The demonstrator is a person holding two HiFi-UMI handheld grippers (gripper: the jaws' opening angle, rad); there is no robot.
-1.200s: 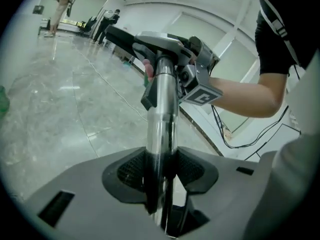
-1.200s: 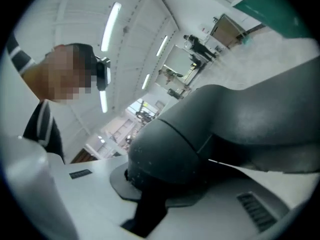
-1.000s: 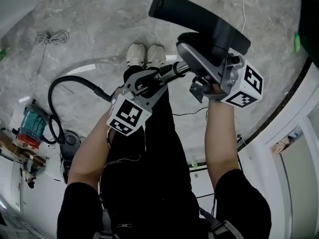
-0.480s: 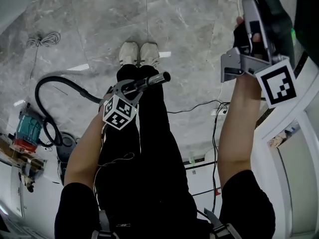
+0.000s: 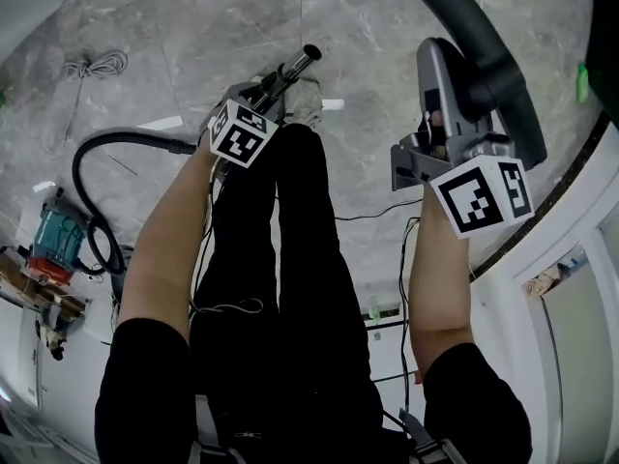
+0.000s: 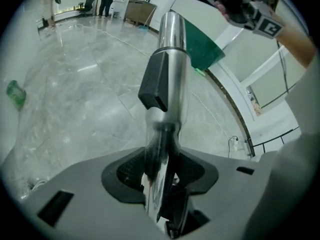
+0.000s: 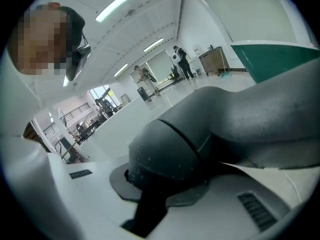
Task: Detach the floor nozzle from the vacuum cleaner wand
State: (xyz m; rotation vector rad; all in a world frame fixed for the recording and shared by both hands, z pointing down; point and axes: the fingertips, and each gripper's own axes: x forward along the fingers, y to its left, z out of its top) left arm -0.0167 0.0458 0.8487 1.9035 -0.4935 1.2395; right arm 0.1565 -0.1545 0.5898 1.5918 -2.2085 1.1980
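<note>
Head view: left gripper (image 5: 261,93) is clamped on the wand (image 5: 290,70). The bare metal tip points up and away over the floor (image 5: 193,27). The wand's lower stretch is hidden behind the gripper body, so its join to the hose (image 5: 106,145) can't be seen.

Left gripper view: both fingers (image 6: 125,171) are closed against the wand (image 6: 170,54), which runs up the middle of the picture. Its lowest part is blurred where the pads meet it. A black catch (image 6: 156,81) sits on the tube. The tube's open end is not seen from this angle.

Right gripper (image 5: 445,104) is clamped on the floor nozzle (image 5: 484,51) at the head view's upper right, well apart from the wand tip. The nozzle's far end is cut off by the top edge, and its underside does not show.

Right gripper view: the nozzle's rounded dark neck (image 7: 170,156) fills the gap between the jaws and covers most of the pads. The rest of the nozzle (image 7: 270,119) runs out of the picture at right.

One shoe (image 5: 311,104) shows only in part, behind the wand and the knees. A blue-green machine (image 5: 53,240) stands at the left; its kind is unclear.
</note>
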